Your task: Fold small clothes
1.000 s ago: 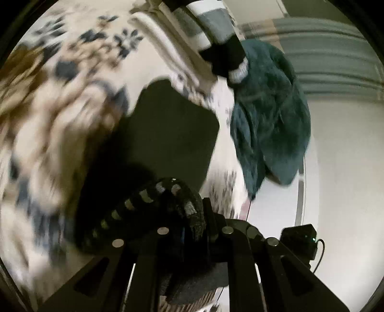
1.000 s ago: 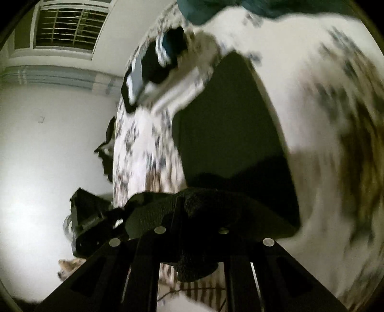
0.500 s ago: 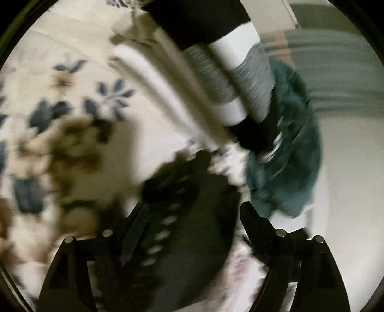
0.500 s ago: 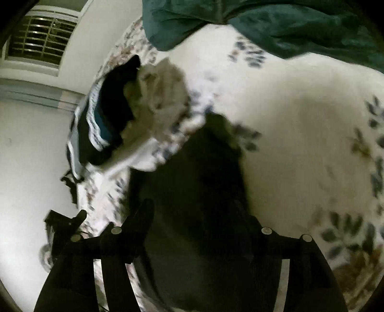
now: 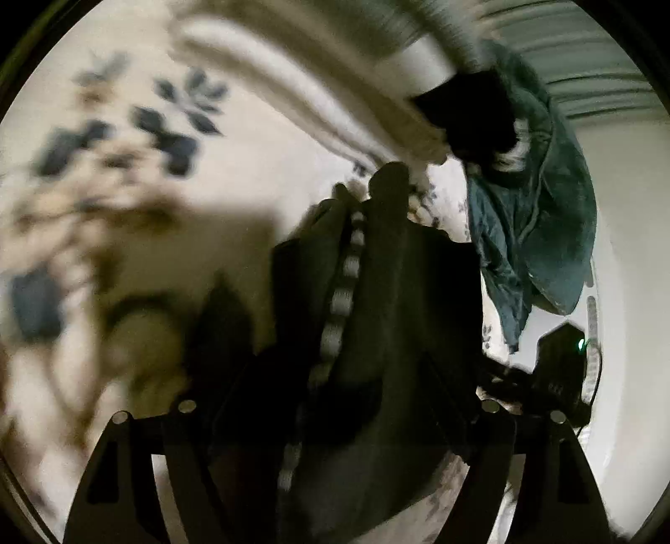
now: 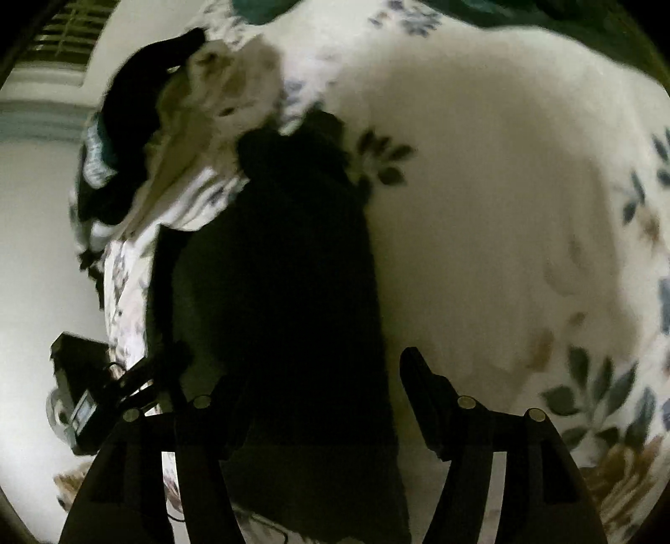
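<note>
A small black garment (image 5: 389,318) with a black-and-white striped band (image 5: 339,301) lies folded on the flowered bedspread (image 5: 234,175). My left gripper (image 5: 335,376) stands open just above it, the cloth lying loose between the spread fingers. In the right wrist view the same black garment (image 6: 284,301) lies flat under my right gripper (image 6: 310,376). Its jaws are opening and the pads are off the cloth. Only the right finger (image 6: 423,389) of that gripper shows clearly; the left one merges with the dark fabric.
A cream garment (image 5: 318,96) and a black-and-white piece (image 5: 469,113) lie piled beyond the black one, beside a teal cloth (image 5: 536,234) at the bed's edge. A dark device (image 5: 561,368) sits on the pale floor (image 6: 33,234) below the bed. A window (image 6: 71,29) is far left.
Both grippers were shut on the black garment a second ago and have opened, leaving it on the bedspread. Both have dropped closer to the bed.
</note>
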